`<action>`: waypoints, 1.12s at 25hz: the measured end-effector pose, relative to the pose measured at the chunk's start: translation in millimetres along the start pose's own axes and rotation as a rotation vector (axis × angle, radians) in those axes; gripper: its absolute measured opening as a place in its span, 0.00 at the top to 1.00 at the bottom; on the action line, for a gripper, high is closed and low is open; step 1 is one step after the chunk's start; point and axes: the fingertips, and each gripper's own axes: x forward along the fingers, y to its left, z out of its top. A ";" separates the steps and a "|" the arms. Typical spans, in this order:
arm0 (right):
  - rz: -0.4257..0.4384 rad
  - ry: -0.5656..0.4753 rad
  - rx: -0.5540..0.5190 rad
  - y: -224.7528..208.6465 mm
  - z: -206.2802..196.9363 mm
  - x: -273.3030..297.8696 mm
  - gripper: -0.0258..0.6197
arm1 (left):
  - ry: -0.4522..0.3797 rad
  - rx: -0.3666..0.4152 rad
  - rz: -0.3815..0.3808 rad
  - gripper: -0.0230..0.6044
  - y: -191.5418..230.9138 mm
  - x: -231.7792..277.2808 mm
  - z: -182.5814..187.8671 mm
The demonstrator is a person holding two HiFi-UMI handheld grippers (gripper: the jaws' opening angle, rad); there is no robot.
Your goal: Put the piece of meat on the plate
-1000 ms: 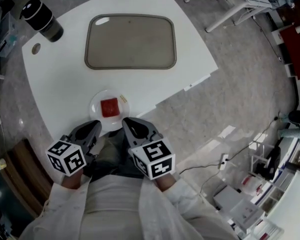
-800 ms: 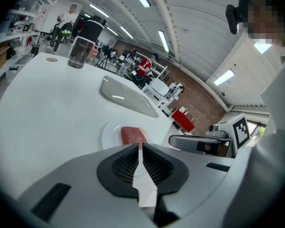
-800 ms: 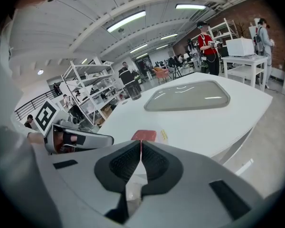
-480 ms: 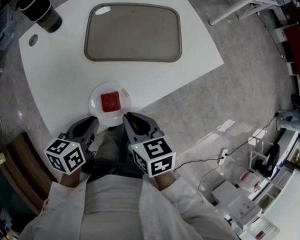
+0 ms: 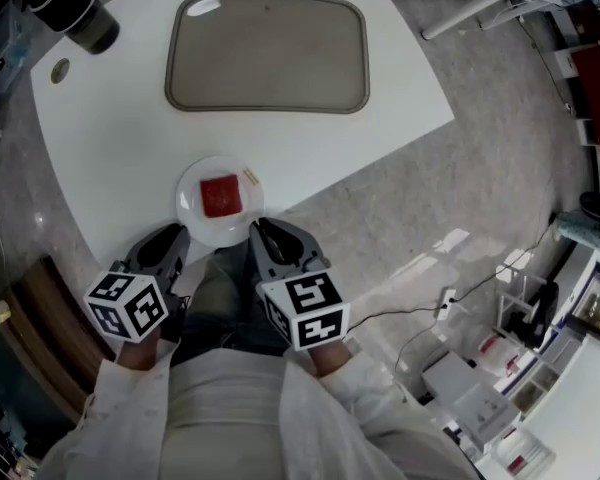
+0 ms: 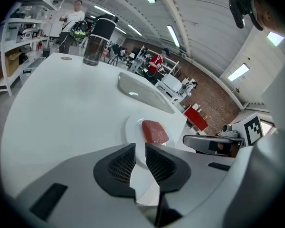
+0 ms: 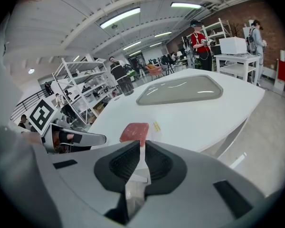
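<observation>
Left hand-held gripper, right hand-held gripper: closed, empty, at table edge, near plate.

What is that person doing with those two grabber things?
A person holds a gripper in each hand. The red piece of meat already lies on the small white plate at the white table's near edge. The left gripper and right gripper hover just short of the plate, jaws shut and empty.

A grey tray lies on the white table, a dark tumbler at the table's corner.
</observation>
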 end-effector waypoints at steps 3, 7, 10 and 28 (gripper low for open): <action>-0.011 -0.001 0.006 -2.8 1.2 1.4 0.93 | 0.010 -0.001 0.013 0.85 2.4 2.2 -1.3; -0.028 0.009 0.019 -8.3 -1.3 4.5 0.91 | 0.020 -0.002 0.022 0.83 6.8 4.7 -1.0; -0.032 0.029 0.030 -12.1 -6.6 9.0 0.84 | 0.032 -0.001 0.024 0.82 11.6 7.0 -1.0; -0.061 0.099 0.057 -19.2 -24.5 20.5 0.79 | 0.079 0.018 0.057 0.79 20.1 10.5 -6.3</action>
